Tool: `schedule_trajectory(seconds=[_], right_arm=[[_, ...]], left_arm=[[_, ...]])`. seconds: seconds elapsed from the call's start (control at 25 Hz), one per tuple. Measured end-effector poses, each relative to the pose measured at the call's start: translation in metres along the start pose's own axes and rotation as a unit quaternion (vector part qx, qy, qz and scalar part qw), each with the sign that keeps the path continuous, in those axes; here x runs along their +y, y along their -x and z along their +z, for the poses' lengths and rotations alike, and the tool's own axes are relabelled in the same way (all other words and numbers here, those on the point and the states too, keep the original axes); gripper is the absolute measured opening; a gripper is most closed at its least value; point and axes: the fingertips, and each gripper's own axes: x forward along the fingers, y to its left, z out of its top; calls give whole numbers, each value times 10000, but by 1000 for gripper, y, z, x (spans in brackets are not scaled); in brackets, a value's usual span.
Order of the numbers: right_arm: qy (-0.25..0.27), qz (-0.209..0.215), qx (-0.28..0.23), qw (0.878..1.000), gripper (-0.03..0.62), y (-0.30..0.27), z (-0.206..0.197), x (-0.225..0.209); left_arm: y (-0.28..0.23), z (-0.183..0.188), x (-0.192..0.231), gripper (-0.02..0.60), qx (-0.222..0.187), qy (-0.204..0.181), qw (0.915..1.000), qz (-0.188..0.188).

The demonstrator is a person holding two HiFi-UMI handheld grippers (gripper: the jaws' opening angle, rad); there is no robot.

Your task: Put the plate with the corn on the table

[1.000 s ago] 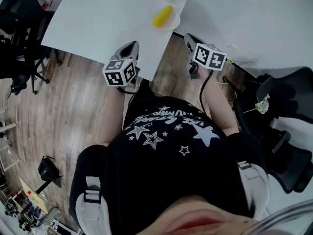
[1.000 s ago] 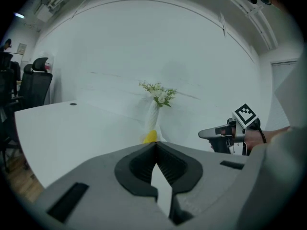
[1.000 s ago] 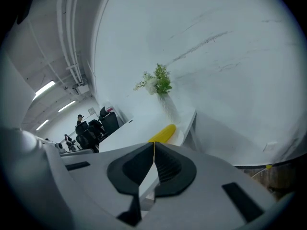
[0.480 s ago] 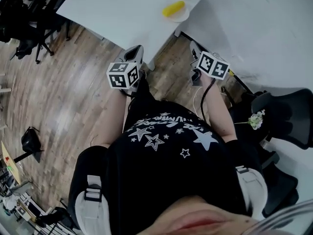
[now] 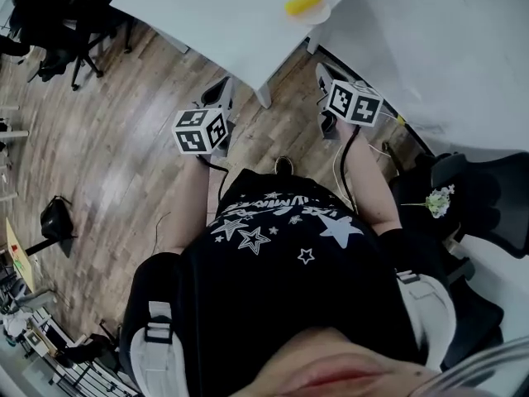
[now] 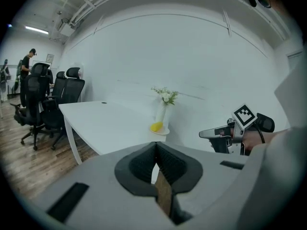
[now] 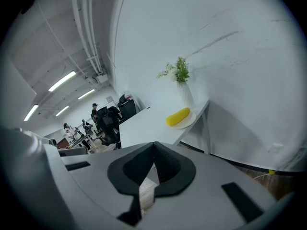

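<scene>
Plate and corn: The small round white plate (image 7: pixel 188 123) carrying the yellow cob of corn (image 7: pixel 178 116) stood at the corner of the white rectangular table (image 5: pixel 207 15), at the top edge of the head view. It was just beside a pale vase of green-and-white flowers (image 6: pixel 162 113).
Task state: Since the plate rested on the tabletop, the placing looked done to me. Both of your tools were well apart from it.
Left gripper: Your left gripper (image 6: pixel 155 163) had its jaws pressed together with nothing between them. It sat left of centre in the head view, over the brown wood-plank floor (image 5: pixel 124 155).
Right gripper: Your right gripper (image 7: pixel 154 163) was likewise closed and empty, right of centre in the upper part of the head view.
Handling: The plate was probably stiff, light and breakable, with a smooth surface that could slip between the jaws. The cob lay loose and round, so it would likely roll if you tilted the plate.
Where to hold: I would take the rim on the side away from the vase, clear of the cob, and keep the plate level.
Writing: No brand or label showed on the plate, corn or vase. Your grippers bore only black-and-white square patterns, no words. The white lettering among the stars on your black shirt (image 5: pixel 281 238) could not be read.
</scene>
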Motion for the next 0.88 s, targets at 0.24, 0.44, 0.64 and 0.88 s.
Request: schedule_trajectory(seconds=[0.24,0.44,0.64,0.88], right_arm=[[209,-154,150,9996,6,1,-18,21],[237,-147,170,9995,6,16,-41,54],[239,-203,176,9994,6,43,-67,74],[442,-157,110,9988,6,72,-86,110]], left_arm=[[29,-18,8,5,-37,207,9998,52],[69,-37,23,5,1,274,9995,124],[106,-53,22,5,-42,317,9994,116],[146,-59,11,5,-162,231,9996,-40]])
